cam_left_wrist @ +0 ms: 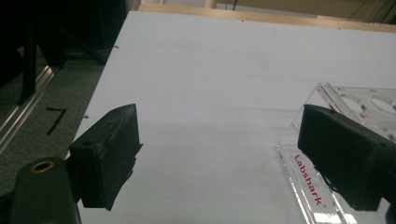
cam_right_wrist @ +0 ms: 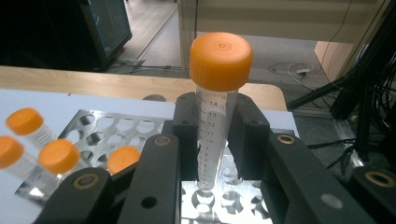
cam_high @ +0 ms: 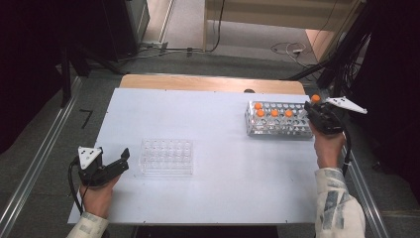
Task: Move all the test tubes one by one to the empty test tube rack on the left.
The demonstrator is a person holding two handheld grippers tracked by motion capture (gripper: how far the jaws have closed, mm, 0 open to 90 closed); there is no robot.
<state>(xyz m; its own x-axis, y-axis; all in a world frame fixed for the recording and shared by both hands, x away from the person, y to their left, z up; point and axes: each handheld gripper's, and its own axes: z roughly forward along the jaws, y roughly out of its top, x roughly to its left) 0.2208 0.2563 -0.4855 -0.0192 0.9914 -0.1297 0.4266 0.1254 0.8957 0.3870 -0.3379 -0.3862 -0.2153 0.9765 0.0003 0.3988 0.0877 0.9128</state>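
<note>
My right gripper [cam_right_wrist: 215, 135] is shut on a clear graduated tube with an orange cap [cam_right_wrist: 214, 121], held upright just above the metal tube rack [cam_right_wrist: 140, 126]. In the high view that gripper [cam_high: 317, 110] sits at the rack's right end, the cap [cam_high: 315, 98] showing above it. Several other orange-capped tubes [cam_high: 274, 113] stand in the rack [cam_high: 277, 128]. My left gripper [cam_high: 119, 161] rests open near the table's left front. Its jaws stand wide apart in the left gripper view [cam_left_wrist: 219, 158], one beside the corner of a clear plastic well rack [cam_left_wrist: 327, 154].
The clear well rack [cam_high: 166, 156] lies on the white table sheet [cam_high: 213, 163] just right of my left gripper. A wooden table edge [cam_high: 198, 82] runs along the back. Cables and dark stands crowd the floor beyond the right side.
</note>
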